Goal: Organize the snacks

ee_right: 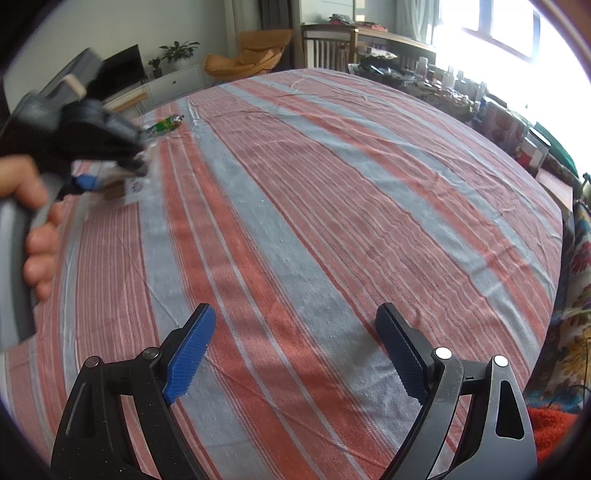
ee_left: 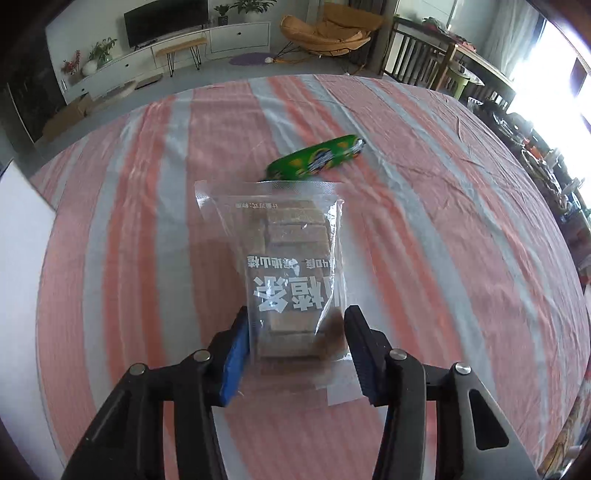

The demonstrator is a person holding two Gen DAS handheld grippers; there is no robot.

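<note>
A clear bag of brown snack bars with white lettering sits between the fingers of my left gripper, which is shut on its near end, above the striped tablecloth. Beyond it a green snack pack lies on the cloth. In the right wrist view the left gripper shows at the left, blurred, with the bag in it and the green pack far behind. My right gripper is open and empty over the cloth.
A white box or board edge stands at the table's left. Cluttered items line the far right edge of the table. A TV cabinet, an orange chair and wooden furniture lie beyond the table.
</note>
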